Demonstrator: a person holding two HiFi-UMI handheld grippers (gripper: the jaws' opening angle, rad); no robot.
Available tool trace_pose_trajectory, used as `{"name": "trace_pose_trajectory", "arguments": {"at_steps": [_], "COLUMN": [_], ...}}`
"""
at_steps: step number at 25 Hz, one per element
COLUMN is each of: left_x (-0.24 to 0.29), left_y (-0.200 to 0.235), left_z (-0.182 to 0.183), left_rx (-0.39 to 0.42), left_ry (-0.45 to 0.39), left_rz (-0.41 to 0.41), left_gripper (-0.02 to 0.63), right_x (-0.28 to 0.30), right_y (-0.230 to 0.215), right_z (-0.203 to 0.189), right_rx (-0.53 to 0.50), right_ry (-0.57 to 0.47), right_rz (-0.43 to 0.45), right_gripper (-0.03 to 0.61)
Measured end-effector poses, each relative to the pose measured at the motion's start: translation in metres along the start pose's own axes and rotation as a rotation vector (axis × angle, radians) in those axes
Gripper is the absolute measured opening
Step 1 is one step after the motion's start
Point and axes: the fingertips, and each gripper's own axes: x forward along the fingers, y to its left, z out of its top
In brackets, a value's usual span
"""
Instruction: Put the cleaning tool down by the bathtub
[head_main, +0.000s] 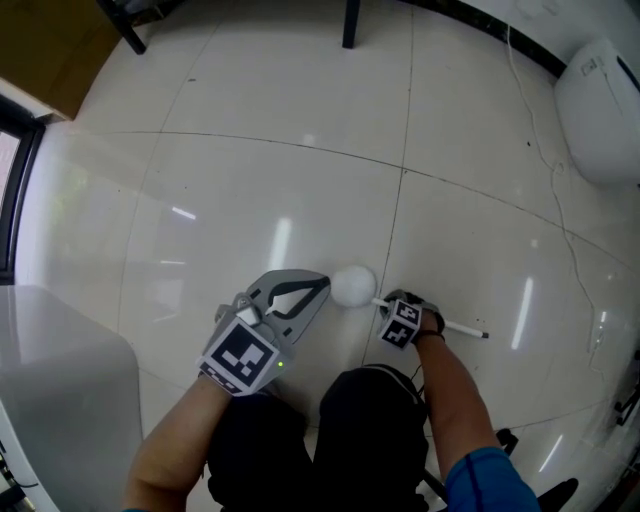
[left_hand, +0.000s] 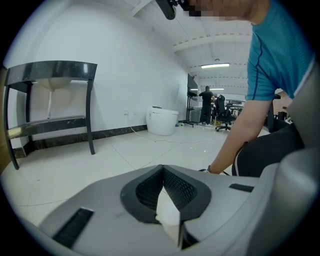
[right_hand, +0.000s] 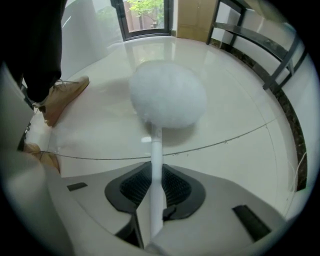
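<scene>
White glossy floor tiles (head_main: 300, 180) are filling the room, with a toilet (head_main: 600, 110) sitting far right and a thin cable (head_main: 555, 200) trailing across the tiles beside it. What looks like the rounded corner of a white tub (head_main: 50, 370) is showing near left. A black-legged stand (left_hand: 50, 100) is standing against the far wall in the left gripper view.

The person is crouching, and the cleaning tool (head_main: 353, 286) is lying low at the floor just ahead of the knees, its round fluffy white head pointing left and its thin white handle running right. The tool is sitting well apart from the tub.

The right gripper (head_main: 385, 303) is closing narrowly on the handle: in the right gripper view the handle is running straight up between the dark pads (right_hand: 176, 186), both pressing on it, with the fluffy head (right_hand: 167, 100) just beyond. A tan shoe (right_hand: 62, 95) is resting on the tiles to the left there.

The left gripper (head_main: 322, 281) is hovering just left of the fluffy head, its jaws meeting tip to tip and gripping nothing, as its own view (left_hand: 162, 170) is showing
</scene>
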Motion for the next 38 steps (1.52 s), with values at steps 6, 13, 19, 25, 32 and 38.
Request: {"name": "trace_pose_trajectory", "arguments": {"at_steps": [6,13,19,25,32,38], "left_x": [-0.001,-0.013,-0.047,-0.11,-0.213,-0.314], "left_y": [0.009,0.034,0.062,0.057,0.052,0.036], "left_z": [0.004,0.005,0.054,0.154,0.281,0.379], "left_rx": [-0.01,-0.024,-0.051,-0.058,-0.118,-0.126], "left_ry": [-0.034,-0.075,-0.126,-0.184,-0.246,-0.253], "left_rz": [0.033,0.127,0.252,0.36,0.464,0.523], "left_gripper": [-0.009,-0.009,-0.009,-0.009,-0.009,-0.009], "right_x": [-0.037,-0.136,-0.28,-0.472,-0.652,-0.809], "right_y": [-0.011,-0.068,-0.096,-0.08,-0.055,-0.03], "right_z": [0.01,0.056,0.121,0.176,0.208,0.248], "right_rx": [0.052,0.113,0.181,0.304,0.513,0.569], "right_ry": [-0.069,-0.279,-0.542,-0.803,-0.932,-1.063], "right_rz": [-0.075,-0.303,-0.524,-0.616,-0.614,-0.655], "right_gripper": [0.086,0.086,0.086,0.084,0.084,0.084]}}
